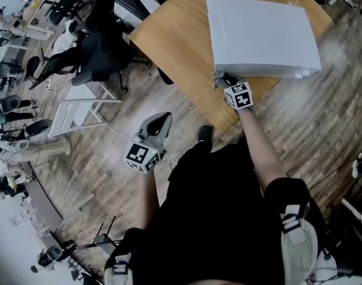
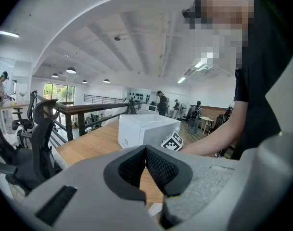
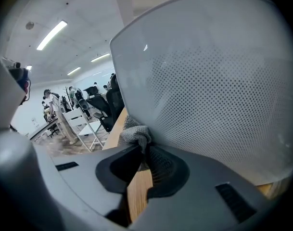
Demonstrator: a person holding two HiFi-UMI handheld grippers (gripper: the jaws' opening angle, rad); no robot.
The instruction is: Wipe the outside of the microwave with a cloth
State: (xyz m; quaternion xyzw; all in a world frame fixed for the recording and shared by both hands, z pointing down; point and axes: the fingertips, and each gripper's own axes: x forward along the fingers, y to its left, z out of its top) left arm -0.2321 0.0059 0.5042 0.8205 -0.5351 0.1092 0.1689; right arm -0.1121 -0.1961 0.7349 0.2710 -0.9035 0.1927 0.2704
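Observation:
A white microwave [image 1: 261, 37] stands on the wooden table [image 1: 175, 46]. My right gripper [image 1: 226, 81] is at its near lower left corner, shut on a grey cloth [image 3: 135, 134] that is pressed against the microwave's perforated side wall [image 3: 218, 85]. In the left gripper view the microwave [image 2: 146, 129] shows farther off, beyond the shut jaws. My left gripper [image 1: 159, 125] hangs over the floor, left of the table, shut with nothing in it.
A black office chair [image 1: 91, 55] and a white folding chair [image 1: 79, 108] stand on the wood floor left of the table. More chairs and people are at the far left. The table's near corner [image 1: 225, 123] lies just by my right arm.

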